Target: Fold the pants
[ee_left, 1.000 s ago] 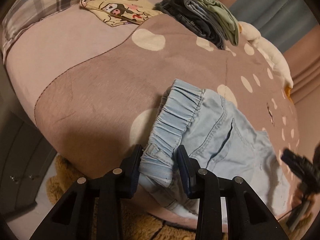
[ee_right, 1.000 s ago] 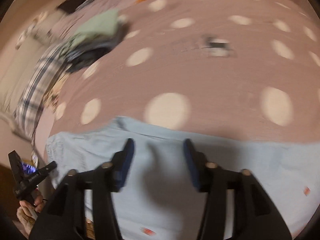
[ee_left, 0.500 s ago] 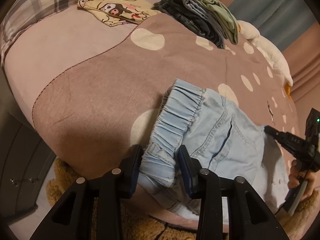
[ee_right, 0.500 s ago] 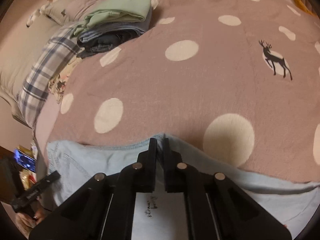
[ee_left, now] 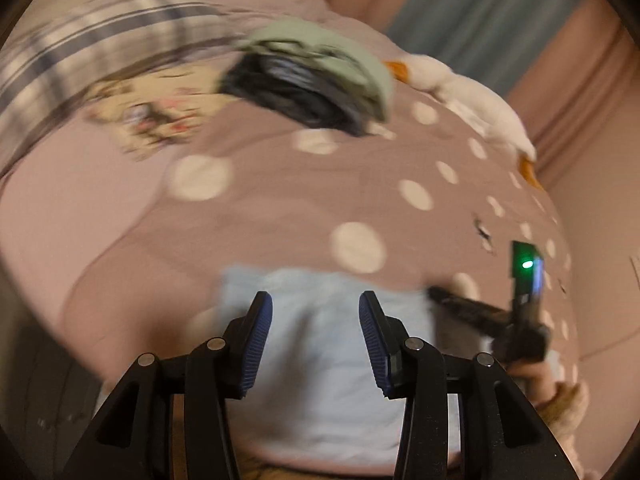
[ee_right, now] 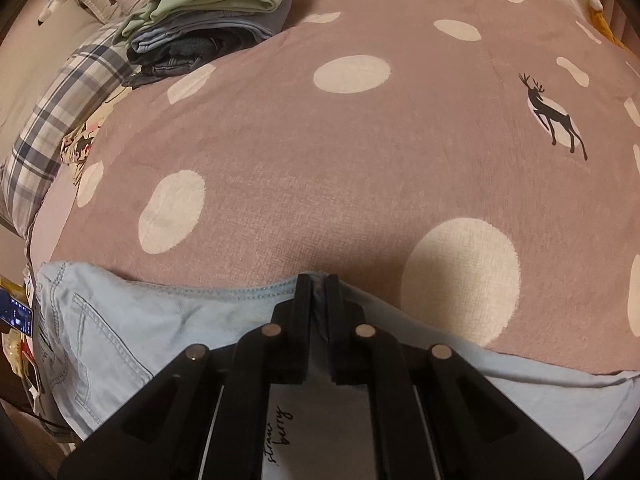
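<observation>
Light blue denim pants (ee_right: 132,320) lie flat along the near edge of a pink bedspread with white dots (ee_right: 360,168). My right gripper (ee_right: 318,284) is shut on the far hem edge of the pants. In the blurred left wrist view the pants (ee_left: 320,344) lie under my left gripper (ee_left: 316,308), which is open and holds nothing. The right gripper also shows in the left wrist view (ee_left: 480,312), resting on the pants' right side.
A stack of folded clothes, green on top of dark denim (ee_right: 216,12), sits at the far left of the bed. A plaid pillow (ee_right: 56,120) and a cartoon-print cloth (ee_left: 156,116) lie beside it. A white plush toy (ee_left: 472,108) lies by the curtains.
My left gripper has let go of the elastic waistband, opened wider and swung, blurring its view. My right gripper closed on the pants' edge half a second ago and stays shut there.
</observation>
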A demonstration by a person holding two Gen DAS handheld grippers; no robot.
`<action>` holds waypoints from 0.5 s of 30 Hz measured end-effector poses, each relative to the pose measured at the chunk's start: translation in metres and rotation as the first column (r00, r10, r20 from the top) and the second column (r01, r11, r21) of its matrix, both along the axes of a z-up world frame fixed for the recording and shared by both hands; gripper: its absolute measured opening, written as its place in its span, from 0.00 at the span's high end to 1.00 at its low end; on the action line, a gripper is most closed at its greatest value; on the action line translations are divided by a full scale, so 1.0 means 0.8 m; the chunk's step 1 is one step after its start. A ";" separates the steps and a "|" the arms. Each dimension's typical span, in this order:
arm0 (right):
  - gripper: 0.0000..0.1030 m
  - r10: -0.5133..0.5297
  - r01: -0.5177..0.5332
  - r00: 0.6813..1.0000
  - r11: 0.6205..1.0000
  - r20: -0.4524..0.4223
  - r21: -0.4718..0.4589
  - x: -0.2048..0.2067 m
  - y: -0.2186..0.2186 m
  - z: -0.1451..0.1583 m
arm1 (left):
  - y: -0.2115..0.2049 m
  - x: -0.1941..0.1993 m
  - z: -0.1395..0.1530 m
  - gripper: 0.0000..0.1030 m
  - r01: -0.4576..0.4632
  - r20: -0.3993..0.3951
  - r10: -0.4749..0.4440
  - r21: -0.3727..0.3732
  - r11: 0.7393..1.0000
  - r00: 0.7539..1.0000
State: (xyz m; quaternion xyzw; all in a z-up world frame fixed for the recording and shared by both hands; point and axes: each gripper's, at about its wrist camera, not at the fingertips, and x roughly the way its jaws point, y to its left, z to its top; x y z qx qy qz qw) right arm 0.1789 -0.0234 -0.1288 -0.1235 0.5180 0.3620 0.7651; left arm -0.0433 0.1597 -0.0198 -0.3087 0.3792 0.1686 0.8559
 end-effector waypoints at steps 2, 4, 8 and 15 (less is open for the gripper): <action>0.93 -0.003 0.003 1.000 1.000 0.008 -0.001 -0.002 0.001 0.000 | -0.006 0.040 -0.011 0.58 0.078 0.022 -0.077 -0.030 0.997 0.997; 0.94 -0.006 0.006 1.000 1.000 0.012 0.001 -0.003 0.000 0.000 | -0.008 0.071 -0.032 0.62 0.105 -0.008 -0.106 -0.068 0.992 0.994; 0.94 -0.016 0.016 1.000 1.000 0.014 0.016 -0.004 -0.004 -0.001 | -0.015 0.106 -0.093 0.72 0.081 -0.158 -0.092 -0.074 0.994 0.983; 0.94 -0.019 0.018 1.000 0.999 0.023 0.030 -0.006 -0.005 -0.002 | -0.008 0.072 -0.114 0.93 0.027 -0.170 -0.036 -0.053 0.998 0.985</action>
